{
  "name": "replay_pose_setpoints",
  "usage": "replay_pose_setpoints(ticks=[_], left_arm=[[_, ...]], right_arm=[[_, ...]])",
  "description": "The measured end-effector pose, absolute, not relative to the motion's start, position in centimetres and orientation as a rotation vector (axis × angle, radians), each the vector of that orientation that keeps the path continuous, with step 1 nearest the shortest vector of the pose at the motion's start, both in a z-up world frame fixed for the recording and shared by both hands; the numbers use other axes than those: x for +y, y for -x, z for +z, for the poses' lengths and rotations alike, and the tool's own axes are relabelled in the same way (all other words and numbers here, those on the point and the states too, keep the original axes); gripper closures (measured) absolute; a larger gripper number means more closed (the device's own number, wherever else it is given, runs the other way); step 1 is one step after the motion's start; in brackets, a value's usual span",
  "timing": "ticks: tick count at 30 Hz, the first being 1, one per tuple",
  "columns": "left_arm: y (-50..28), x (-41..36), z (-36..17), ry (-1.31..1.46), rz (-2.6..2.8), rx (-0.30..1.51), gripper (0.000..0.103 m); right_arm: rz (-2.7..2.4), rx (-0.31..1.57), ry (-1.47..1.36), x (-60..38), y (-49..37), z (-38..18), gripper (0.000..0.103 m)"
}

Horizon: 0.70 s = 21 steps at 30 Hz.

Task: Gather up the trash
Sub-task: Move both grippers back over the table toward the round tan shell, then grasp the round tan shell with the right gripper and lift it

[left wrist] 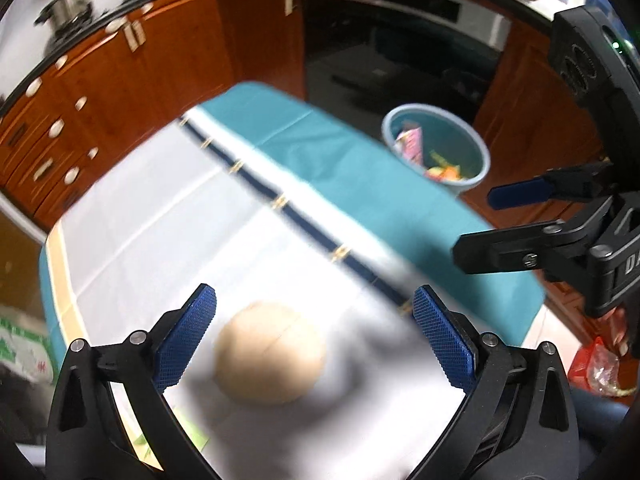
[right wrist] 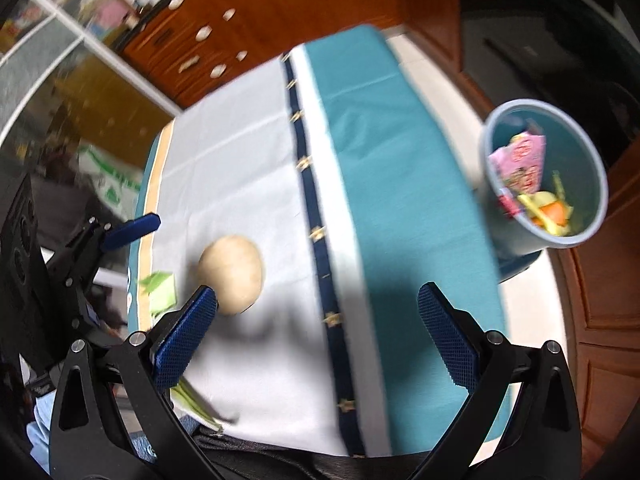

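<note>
A round tan potato-like ball (left wrist: pixel 270 354) (right wrist: pixel 232 274) lies on the white tablecloth (left wrist: pixel 160 220) (right wrist: pixel 224 160). My left gripper (left wrist: pixel 314 300) hangs over it, open, with the ball below the gap and both pads clear of it. My right gripper (right wrist: pixel 318 294) is open too, with nothing between its pads; the ball sits just beyond its left pad. Green scraps (right wrist: pixel 160 284) lie at the table's left edge, and more lie near the front edge (right wrist: pixel 196 400). A light blue bin (left wrist: pixel 456 188) (right wrist: pixel 516 240) stands on the floor beyond the table, holding a pink wrapper and peels.
The cloth has a dark blue stripe (right wrist: pixel 316 248) and a teal band (left wrist: pixel 340 152) toward the bin. Brown wooden cabinets (left wrist: pixel 120 92) ring the far side, with a dark oven front (left wrist: pixel 400 48). My right gripper (left wrist: pixel 480 228) shows at the right of the left wrist view.
</note>
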State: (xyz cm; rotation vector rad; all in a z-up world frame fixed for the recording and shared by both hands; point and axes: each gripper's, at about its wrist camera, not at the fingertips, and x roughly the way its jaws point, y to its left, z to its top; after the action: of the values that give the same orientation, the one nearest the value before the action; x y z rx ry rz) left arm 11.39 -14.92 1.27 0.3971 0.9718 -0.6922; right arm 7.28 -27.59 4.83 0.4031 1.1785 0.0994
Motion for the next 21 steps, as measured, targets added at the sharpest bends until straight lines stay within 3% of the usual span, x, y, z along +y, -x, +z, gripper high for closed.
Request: replay_pose_setpoints(ticks=[9,21], left_arm=[[-12.0,-9.0,-3.8,-0.338,-0.677,1.074,0.004],[-12.1,-9.4,-7.5,-0.372,-0.758,1.127,0.004]], right_arm=[[0.2,1.306,-0.368,-20.9,-9.4,0.3,0.006],[0.226,1.399,-0.454,-18.7,-12.3,-3.3,0.006]])
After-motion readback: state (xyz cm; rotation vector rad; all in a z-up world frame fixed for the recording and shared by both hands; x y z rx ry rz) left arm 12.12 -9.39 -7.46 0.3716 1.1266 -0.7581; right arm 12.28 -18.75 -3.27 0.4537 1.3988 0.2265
